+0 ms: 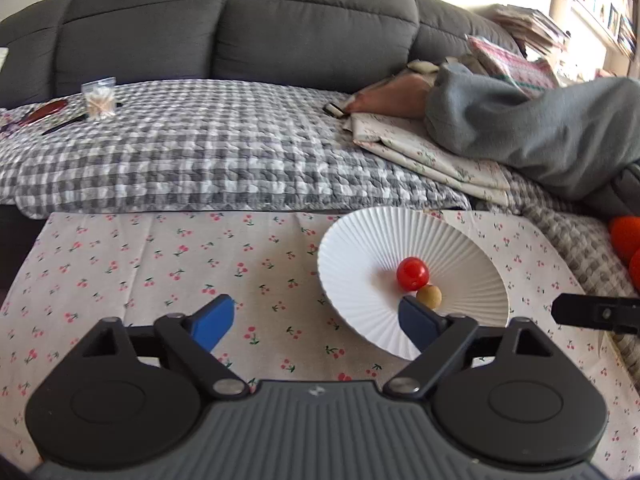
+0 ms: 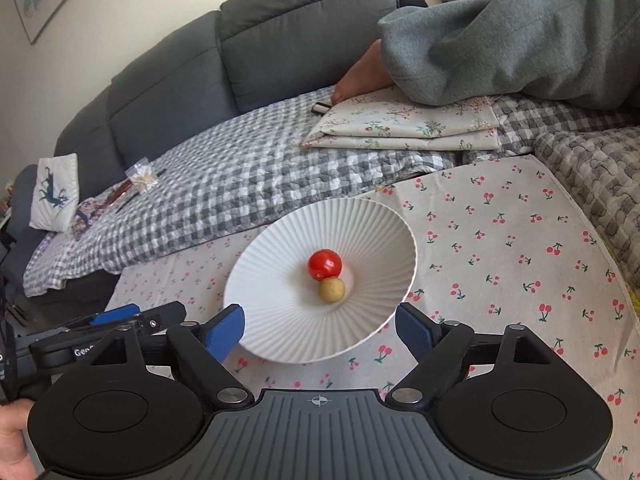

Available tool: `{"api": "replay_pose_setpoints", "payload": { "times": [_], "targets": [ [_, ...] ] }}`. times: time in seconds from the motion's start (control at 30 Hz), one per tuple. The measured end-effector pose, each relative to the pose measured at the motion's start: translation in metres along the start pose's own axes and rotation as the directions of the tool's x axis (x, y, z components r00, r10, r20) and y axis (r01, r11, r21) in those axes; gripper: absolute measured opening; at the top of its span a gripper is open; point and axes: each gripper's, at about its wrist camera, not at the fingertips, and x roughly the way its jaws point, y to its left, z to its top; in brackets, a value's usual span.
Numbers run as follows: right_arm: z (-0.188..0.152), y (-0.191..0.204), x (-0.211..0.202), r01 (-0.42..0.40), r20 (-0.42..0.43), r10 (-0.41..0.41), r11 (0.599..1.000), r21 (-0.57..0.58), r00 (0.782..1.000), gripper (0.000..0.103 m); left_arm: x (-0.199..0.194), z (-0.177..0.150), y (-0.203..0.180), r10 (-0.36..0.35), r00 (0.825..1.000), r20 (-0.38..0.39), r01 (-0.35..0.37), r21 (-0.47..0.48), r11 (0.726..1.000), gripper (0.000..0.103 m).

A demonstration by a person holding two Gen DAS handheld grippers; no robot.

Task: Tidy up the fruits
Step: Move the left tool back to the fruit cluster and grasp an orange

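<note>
A white ribbed bowl (image 1: 360, 248) (image 2: 380, 240) sits on a cherry-print cloth. Inside it lie a red cherry tomato (image 1: 412, 273) (image 2: 324, 265) and a small tan round fruit (image 1: 429, 296) (image 2: 331, 289), touching each other. My left gripper (image 1: 316, 320) is open and empty, left of the bowl, with its right finger over the bowl's near rim. My right gripper (image 2: 320, 330) is open and empty, with its fingers on either side of the bowl's near edge. Orange-red fruits (image 1: 625, 236) show at the far right edge of the left wrist view.
The cherry-print cloth (image 1: 160, 264) (image 2: 520, 248) covers the surface. Behind it is a grey sofa with a checked quilt (image 1: 200, 152) (image 2: 240, 176), folded floral fabric (image 2: 400, 124), a person's leg in grey (image 1: 540, 128) (image 2: 520, 40), and a bag of small items (image 1: 98, 98).
</note>
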Motion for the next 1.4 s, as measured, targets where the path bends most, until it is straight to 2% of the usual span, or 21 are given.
{"api": "replay_pose_setpoints", "payload": {
  "times": [0.03, 0.13, 0.5, 0.7, 0.97, 1.17, 1.33, 1.4],
  "targets": [
    [-0.001, 0.003, -0.003, -0.004, 0.003, 0.004, 1.0, -0.007, 1.0, 0.091, -0.005, -0.002, 0.002, 0.004, 1.0, 0.005, -0.004, -0.009, 1.0, 0.097],
    [-0.006, 0.012, -0.012, -0.018, 0.007, 0.018, 1.0, -0.024, 1.0, 0.092, -0.019, -0.009, 0.006, 0.012, 1.0, 0.006, -0.012, -0.027, 1.0, 0.101],
    [-0.03, 0.026, -0.053, -0.107, 0.013, 0.107, 0.994, -0.016, 0.994, 0.095, -0.056, -0.039, 0.027, -0.021, 0.999, -0.029, 0.02, -0.06, 0.998, 0.102],
    [-0.043, 0.023, -0.064, -0.103, 0.002, 0.103, 0.995, 0.006, 0.995, 0.095, -0.062, -0.063, 0.019, -0.059, 0.995, -0.078, 0.059, -0.013, 0.998, 0.102],
    [-0.069, 0.036, -0.05, -0.09, -0.077, 0.087, 0.995, -0.036, 0.993, 0.095, -0.049, -0.098, -0.004, -0.098, 0.978, -0.183, 0.113, 0.072, 0.991, 0.101],
    [-0.079, 0.039, -0.036, -0.05, -0.111, 0.045, 0.998, -0.046, 0.993, 0.095, -0.033, -0.117, -0.015, -0.072, 0.968, -0.24, 0.105, 0.129, 0.986, 0.098],
    [-0.083, 0.037, -0.024, -0.034, -0.136, 0.028, 0.999, -0.04, 0.99, 0.095, -0.028, -0.125, -0.021, -0.062, 0.964, -0.257, 0.109, 0.174, 0.979, 0.08],
    [-0.085, 0.037, -0.022, -0.037, -0.137, 0.032, 0.999, -0.037, 0.99, 0.095, -0.025, -0.126, -0.021, -0.062, 0.962, -0.264, 0.112, 0.177, 0.978, 0.068]
  ]
}}
